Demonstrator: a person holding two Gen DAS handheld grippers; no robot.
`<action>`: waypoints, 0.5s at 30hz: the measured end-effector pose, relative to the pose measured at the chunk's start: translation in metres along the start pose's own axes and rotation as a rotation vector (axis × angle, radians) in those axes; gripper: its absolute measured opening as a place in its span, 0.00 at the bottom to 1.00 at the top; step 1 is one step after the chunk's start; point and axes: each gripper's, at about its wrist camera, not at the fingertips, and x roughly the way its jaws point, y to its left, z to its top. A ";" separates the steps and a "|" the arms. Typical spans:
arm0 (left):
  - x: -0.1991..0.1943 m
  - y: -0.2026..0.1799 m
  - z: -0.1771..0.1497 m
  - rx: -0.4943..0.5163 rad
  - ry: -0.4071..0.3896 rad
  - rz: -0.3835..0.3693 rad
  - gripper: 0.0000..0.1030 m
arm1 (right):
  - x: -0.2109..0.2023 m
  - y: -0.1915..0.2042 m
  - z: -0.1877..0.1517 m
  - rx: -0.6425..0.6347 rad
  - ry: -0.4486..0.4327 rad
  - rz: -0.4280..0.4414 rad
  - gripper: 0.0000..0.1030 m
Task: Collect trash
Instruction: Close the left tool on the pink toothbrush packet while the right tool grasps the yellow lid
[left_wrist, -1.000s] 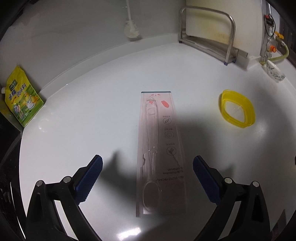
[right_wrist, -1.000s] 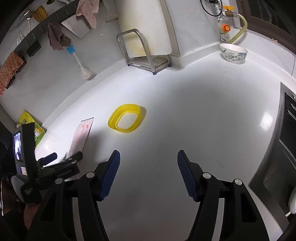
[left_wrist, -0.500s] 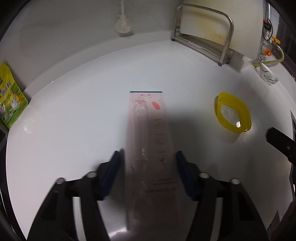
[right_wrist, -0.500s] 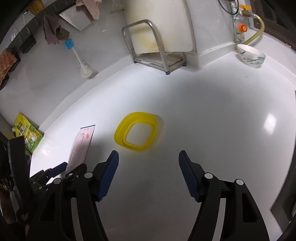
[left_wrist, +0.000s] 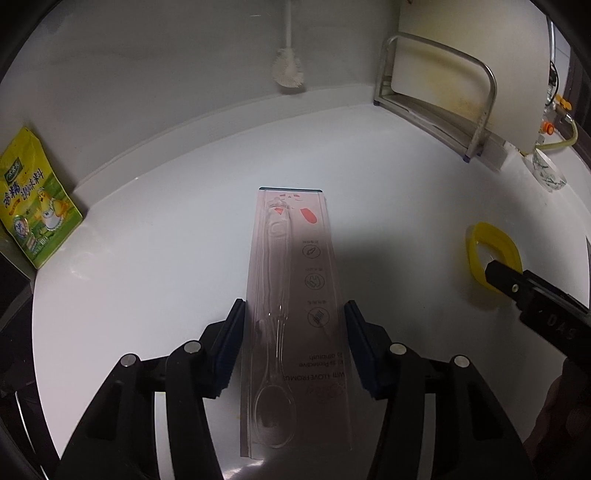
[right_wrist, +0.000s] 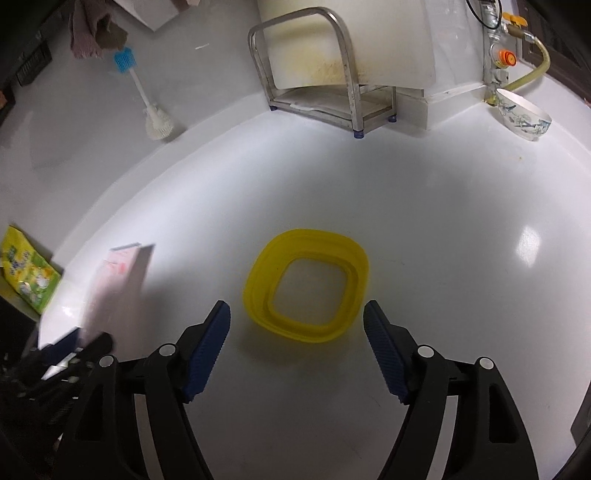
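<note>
A long clear plastic blister package (left_wrist: 295, 317) with a pink card and a spoon-shaped cavity sits between the blue pads of my left gripper (left_wrist: 293, 347), which is shut on its sides and holds it off the white counter. The package shows blurred at the left of the right wrist view (right_wrist: 118, 284). A yellow square plastic ring (right_wrist: 306, 284) lies on the counter just ahead of my right gripper (right_wrist: 297, 350), which is open and empty. The ring also shows at the right of the left wrist view (left_wrist: 493, 254).
A yellow-green snack pouch (left_wrist: 33, 199) leans at the far left by the wall. A white brush (right_wrist: 147, 107) leans on the wall. A steel rack with a white board (right_wrist: 332, 66) stands at the back. A patterned bowl (right_wrist: 522, 118) sits far right.
My left gripper has closed on the package's sides and lifted it. My right gripper has moved forward to the yellow ring, still open.
</note>
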 end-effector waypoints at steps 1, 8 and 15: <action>-0.001 0.002 0.002 -0.001 -0.003 0.000 0.51 | 0.002 0.001 0.000 0.000 0.004 -0.007 0.69; 0.001 0.008 0.009 0.001 -0.004 -0.012 0.51 | 0.016 0.008 0.005 0.001 0.002 -0.075 0.71; 0.006 0.011 0.013 0.012 0.005 -0.029 0.51 | 0.025 0.019 0.009 -0.030 -0.013 -0.138 0.70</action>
